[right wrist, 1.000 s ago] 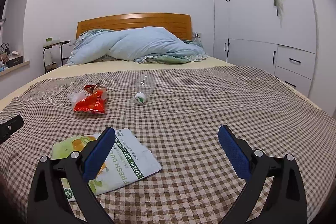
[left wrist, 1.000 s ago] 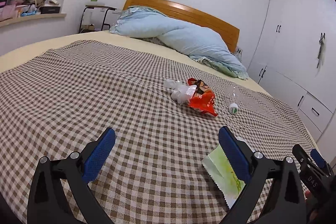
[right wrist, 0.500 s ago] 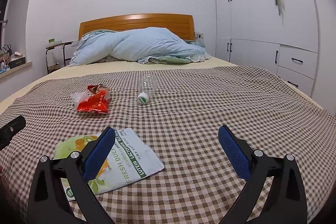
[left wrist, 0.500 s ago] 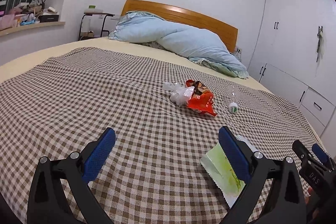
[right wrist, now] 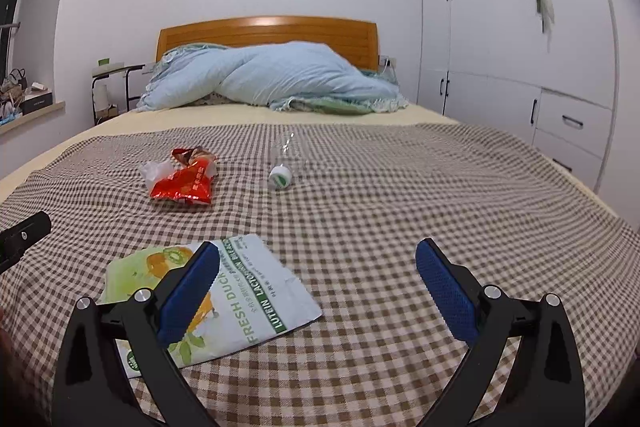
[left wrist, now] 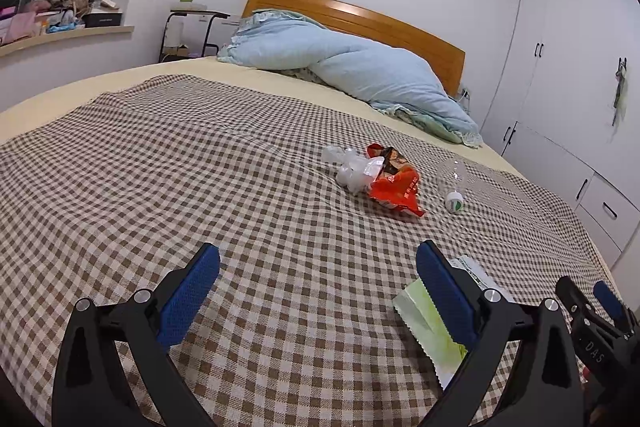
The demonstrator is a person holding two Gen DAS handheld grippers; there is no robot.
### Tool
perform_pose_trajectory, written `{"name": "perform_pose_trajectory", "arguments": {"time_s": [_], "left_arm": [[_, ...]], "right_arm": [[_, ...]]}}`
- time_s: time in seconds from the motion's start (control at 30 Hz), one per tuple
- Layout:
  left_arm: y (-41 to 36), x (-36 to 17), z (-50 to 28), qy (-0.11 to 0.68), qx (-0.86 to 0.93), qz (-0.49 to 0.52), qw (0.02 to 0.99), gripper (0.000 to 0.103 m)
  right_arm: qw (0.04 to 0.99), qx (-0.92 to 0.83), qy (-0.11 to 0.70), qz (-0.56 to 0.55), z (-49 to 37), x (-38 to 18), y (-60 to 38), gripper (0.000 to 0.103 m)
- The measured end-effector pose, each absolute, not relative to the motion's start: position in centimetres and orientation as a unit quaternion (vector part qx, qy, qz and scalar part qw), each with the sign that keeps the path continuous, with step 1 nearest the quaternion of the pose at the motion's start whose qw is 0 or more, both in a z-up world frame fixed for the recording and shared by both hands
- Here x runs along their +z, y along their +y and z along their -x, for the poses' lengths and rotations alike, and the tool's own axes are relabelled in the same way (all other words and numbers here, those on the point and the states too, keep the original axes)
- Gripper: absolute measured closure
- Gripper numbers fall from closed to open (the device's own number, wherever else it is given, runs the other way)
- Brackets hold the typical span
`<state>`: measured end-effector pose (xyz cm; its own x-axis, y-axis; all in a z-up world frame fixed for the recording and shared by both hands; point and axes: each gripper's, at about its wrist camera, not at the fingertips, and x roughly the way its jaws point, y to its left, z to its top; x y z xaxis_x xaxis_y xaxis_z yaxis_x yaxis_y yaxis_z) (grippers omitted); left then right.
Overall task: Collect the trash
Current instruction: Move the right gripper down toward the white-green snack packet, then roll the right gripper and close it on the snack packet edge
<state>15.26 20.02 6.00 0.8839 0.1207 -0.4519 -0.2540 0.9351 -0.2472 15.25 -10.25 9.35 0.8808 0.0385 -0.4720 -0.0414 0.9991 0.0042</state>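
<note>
Crinkled red foil wrapper on checked bedspread.

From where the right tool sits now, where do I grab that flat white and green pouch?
Take the white and green pouch by its free right corner, coming in low from the right. It lies flat on the checked blanket, so a top pinch finds little; that edge looks slightly lifted. The right tool is open, with its left finger already over the pouch.

Checked blanket left lies bare; red wrapper, bottle, possibly touching-free, interrupt centre.
</note>
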Motion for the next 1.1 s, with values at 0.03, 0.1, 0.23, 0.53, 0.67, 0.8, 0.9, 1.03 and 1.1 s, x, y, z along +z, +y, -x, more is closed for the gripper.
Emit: {"name": "perform_pose_trajectory", "arguments": {"time_s": [0.03,0.1,0.23,0.53,0.67,0.8,0.9,1.03,1.1], "left_arm": [[20.0,6.0,-15.2,0.220,0.097,0.152,0.959,0.008],[20.1,5.9,-15.2,0.221,0.096,0.155,0.958,0.008],[20.5,5.7,-15.2,0.226,0.100,0.167,0.955,0.008],[21.2,5.4,-15.1,0.234,0.101,0.188,0.949,0.008],[21.2,5.4,-15.0,0.234,0.102,0.187,0.949,0.008],[20.7,5.6,-15.0,0.233,0.102,0.174,0.952,0.008],[20.3,5.8,-14.9,0.231,0.101,0.166,0.953,0.008],[20.4,5.7,-14.7,0.233,0.098,0.168,0.953,0.008],[20.5,5.6,-14.8,0.236,0.097,0.173,0.951,0.008]], "right_arm": [[0.967,0.027,0.253,-0.004,-15.5,9.2,-10.2,0.009],[0.959,0.045,0.278,-0.028,-16.0,8.8,-10.3,0.009],[0.935,0.080,0.332,-0.098,-17.6,7.6,-10.5,0.009],[0.853,0.133,0.432,-0.260,-19.4,3.8,-11.1,0.008],[0.837,0.152,0.429,-0.304,-17.9,3.8,-10.3,0.008],[0.835,0.165,0.415,-0.320,-16.8,4.1,-8.6,0.008],[0.834,0.162,0.397,-0.346,-17.1,3.9,-8.5,0.009],[0.842,0.161,0.382,-0.345,-18.1,3.9,-7.7,0.013],[0.837,0.174,0.377,-0.355,-18.6,3.6,-7.5,0.050]]}}
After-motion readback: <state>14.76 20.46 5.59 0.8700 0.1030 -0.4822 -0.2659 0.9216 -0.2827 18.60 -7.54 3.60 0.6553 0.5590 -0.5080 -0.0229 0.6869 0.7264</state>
